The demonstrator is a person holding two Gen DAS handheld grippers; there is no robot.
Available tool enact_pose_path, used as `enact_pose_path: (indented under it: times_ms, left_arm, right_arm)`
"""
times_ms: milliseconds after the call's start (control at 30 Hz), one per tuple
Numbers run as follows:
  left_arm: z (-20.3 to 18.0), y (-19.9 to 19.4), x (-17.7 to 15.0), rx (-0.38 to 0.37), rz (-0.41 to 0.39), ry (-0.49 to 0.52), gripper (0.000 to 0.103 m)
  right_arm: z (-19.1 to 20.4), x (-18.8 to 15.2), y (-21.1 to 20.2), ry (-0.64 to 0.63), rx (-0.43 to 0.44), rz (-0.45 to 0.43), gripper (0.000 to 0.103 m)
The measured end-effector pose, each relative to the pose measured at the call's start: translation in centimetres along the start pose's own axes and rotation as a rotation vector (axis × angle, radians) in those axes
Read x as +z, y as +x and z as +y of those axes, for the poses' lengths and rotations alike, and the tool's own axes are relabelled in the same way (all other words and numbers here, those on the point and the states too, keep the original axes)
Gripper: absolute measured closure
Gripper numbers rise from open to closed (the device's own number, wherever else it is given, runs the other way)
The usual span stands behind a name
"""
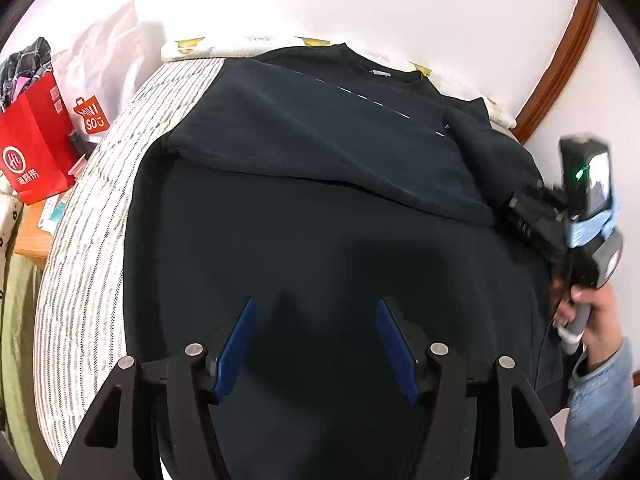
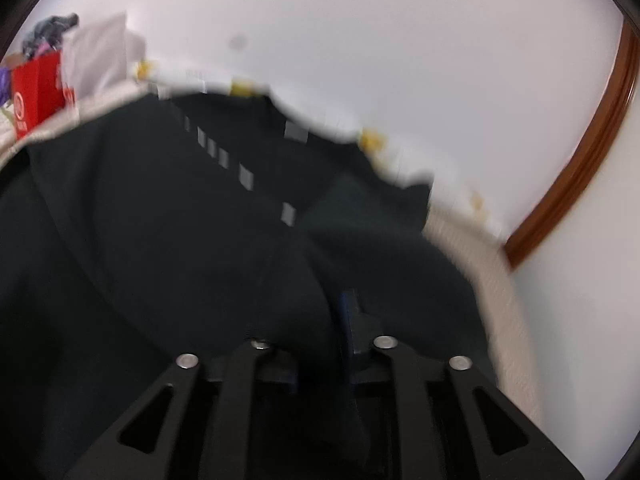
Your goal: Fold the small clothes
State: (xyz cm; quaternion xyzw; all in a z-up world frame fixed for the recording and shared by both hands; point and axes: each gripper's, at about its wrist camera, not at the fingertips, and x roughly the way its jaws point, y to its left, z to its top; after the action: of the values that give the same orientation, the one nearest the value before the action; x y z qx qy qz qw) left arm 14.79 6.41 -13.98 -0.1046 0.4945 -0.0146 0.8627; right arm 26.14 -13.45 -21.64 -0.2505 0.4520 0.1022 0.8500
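Note:
A black T-shirt (image 1: 320,208) lies spread on a striped bed cover (image 1: 92,240), its left side folded over with a dashed white seam showing. My left gripper (image 1: 316,308) is open with blue pads, hovering over the shirt's lower middle, holding nothing. My right gripper (image 2: 332,312) is shut on the black T-shirt (image 2: 180,232), pinching a fold at its right side; the view is blurred. The right gripper also shows in the left wrist view (image 1: 520,208) at the shirt's right edge, held by a hand.
A red paper bag (image 1: 36,152) and a white MINISO bag (image 1: 100,80) stand left of the bed. A white wall with a brown wooden frame (image 1: 560,60) is behind. A wooden surface (image 1: 36,236) lies at the left.

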Motion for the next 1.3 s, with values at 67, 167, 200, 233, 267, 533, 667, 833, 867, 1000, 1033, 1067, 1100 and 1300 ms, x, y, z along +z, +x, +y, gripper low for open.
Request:
enact_pose_path:
  times_ms: [67, 167, 200, 233, 267, 533, 667, 833, 867, 1000, 1033, 1067, 1100, 1300]
  left_arm:
    - [0.1, 0.1, 0.1, -0.005, 0.001, 0.000, 0.042]
    - [0.0, 0.6, 0.2, -0.011, 0.006, 0.000, 0.042]
    - [-0.1, 0.8, 0.3, -0.014, 0.008, -0.001, 0.042]
    - [-0.2, 0.8, 0.2, -0.016, 0.010, -0.003, 0.042]
    - [-0.3, 0.9, 0.2, -0.022, 0.011, -0.005, 0.042]
    - [-1.4, 1.7, 0.5, -0.025, 0.022, -0.004, 0.042]
    - [-2.0, 1.7, 0.9, -0.012, 0.020, -0.011, 0.042]
    - [-2.8, 1.4, 1.0, 0.014, 0.017, 0.003, 0.042]
    - [-2.9, 1.2, 1.1, 0.015, 0.014, 0.004, 0.042]
    - [-2.9, 0.5, 1.0, 0.008, -0.001, 0.010, 0.042]
    - [-2.9, 0.4, 1.0, 0.007, -0.004, 0.011, 0.042]
    - [-2.7, 0.1, 0.8, 0.005, -0.007, 0.011, 0.042]
    - [-2.6, -0.1, 0.7, 0.002, -0.011, 0.012, 0.042]
    - [-0.7, -0.8, 0.3, -0.003, -0.027, -0.011, 0.042]
  right_arm:
    - [-1.1, -1.3, -0.4, 0.037, 0.043, 0.010, 0.054]
    - [-3.7, -3.6, -3.1, 0.077, 0.083, -0.003, 0.025]
    - [-4.5, -4.4, -4.0, 0.086, 0.081, -0.023, 0.024]
    - [-5.3, -4.9, -4.8, 0.097, 0.073, -0.040, 0.024]
    - [-7.1, -5.7, -6.2, 0.128, 0.040, -0.062, 0.024]
    - [-20.6, -12.9, -4.9, 0.516, -0.120, 0.063, 0.022]
    - [-22.3, -15.4, -1.3, 0.585, -0.081, 0.158, 0.022]
    - [-21.8, -15.5, 0.6, 0.607, -0.044, 0.158, 0.028]
    - [-21.3, -15.1, 0.8, 0.597, -0.049, 0.142, 0.030]
    - [-20.5, -14.0, 0.4, 0.579, 0.059, 0.121, 0.085]
    - [-20.1, -13.6, 0.1, 0.560, 0.024, 0.125, 0.086]
    - [-20.0, -13.1, -0.6, 0.543, 0.004, 0.120, 0.086]
    - [-19.8, -12.5, -1.4, 0.539, -0.008, 0.106, 0.086]
    - [-17.2, -3.8, -9.6, 0.512, 0.052, -0.108, 0.086]
